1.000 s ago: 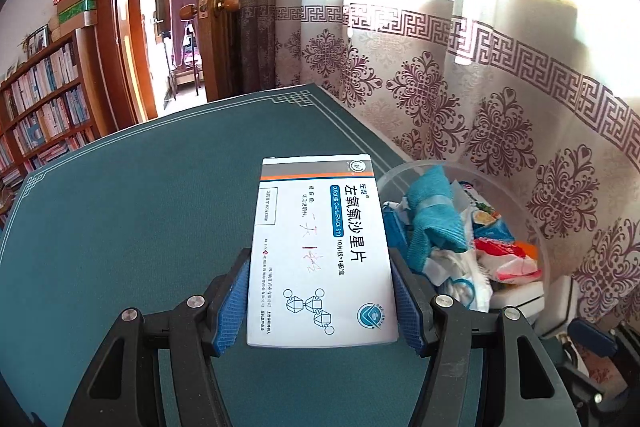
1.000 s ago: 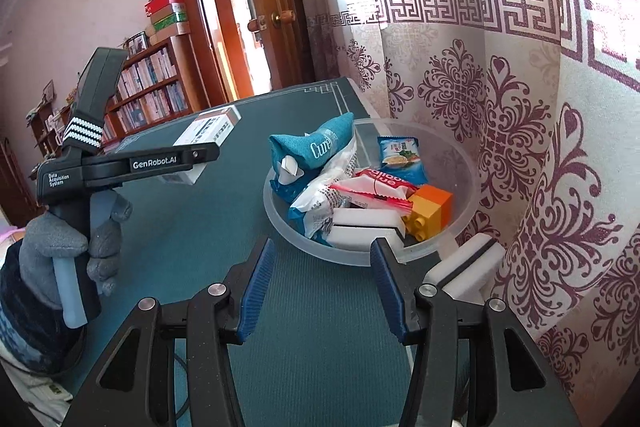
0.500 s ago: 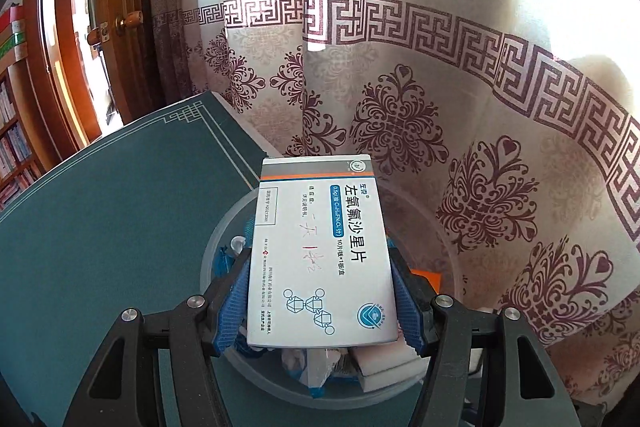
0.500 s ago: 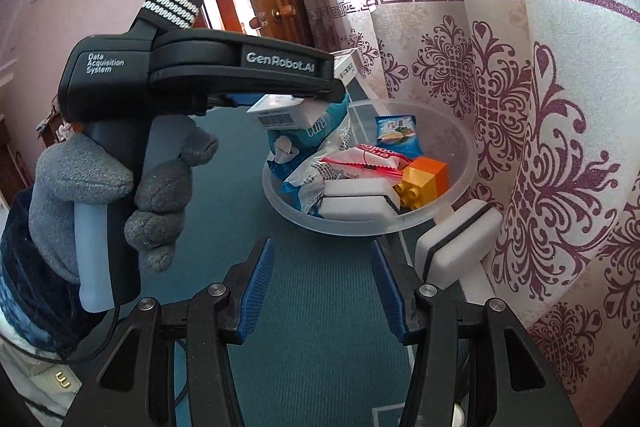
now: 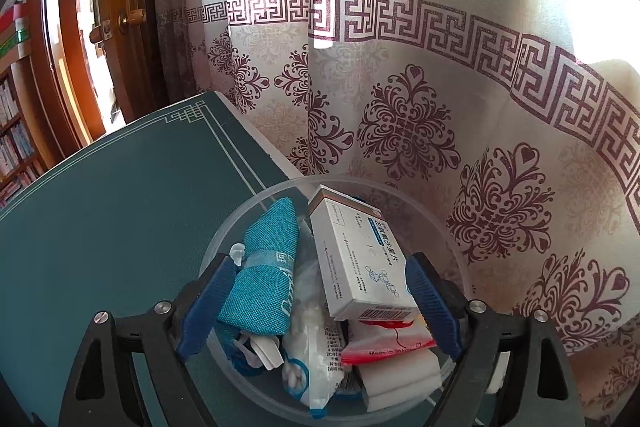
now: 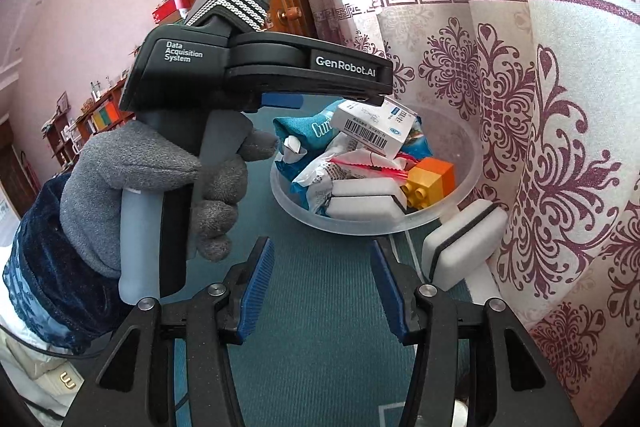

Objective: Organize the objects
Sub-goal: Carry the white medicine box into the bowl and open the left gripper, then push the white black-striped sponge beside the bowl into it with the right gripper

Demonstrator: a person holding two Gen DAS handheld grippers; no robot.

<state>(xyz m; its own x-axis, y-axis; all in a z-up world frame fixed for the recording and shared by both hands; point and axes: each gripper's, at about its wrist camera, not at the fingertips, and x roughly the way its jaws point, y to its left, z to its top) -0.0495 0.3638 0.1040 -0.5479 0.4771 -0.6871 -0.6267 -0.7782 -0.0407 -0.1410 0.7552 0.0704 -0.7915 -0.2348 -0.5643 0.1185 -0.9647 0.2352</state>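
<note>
Once the medicine box (image 5: 362,259) had left my pads, it lay tilted on top of the heap in the clear plastic bowl (image 5: 448,227), barcode end toward me, leaning against the teal cloth pouch (image 5: 266,275) and resting over the red-and-white snack packet (image 5: 384,343). A second earlier that box had been clamped flat between my blue pads out over the bare green table mat (image 5: 120,219); half a second earlier I had carried it above the bowl, with the grip unchanged. At this moment my left gripper (image 5: 316,301) was opening wide, the pads standing clear on either side of the box with nothing pressed between them. My right gripper (image 6: 320,291) sat partly open and empty over the mat in front of the bowl, unchanged from before. From that side I could see the box perched high on the pile beside the orange toy brick (image 6: 434,179) and the white sponges (image 6: 364,199). One white sponge block (image 6: 460,239) was outside, just beside the bowl near the curtain (image 6: 540,107), so I judged this placement done and that piece probably next.
</note>
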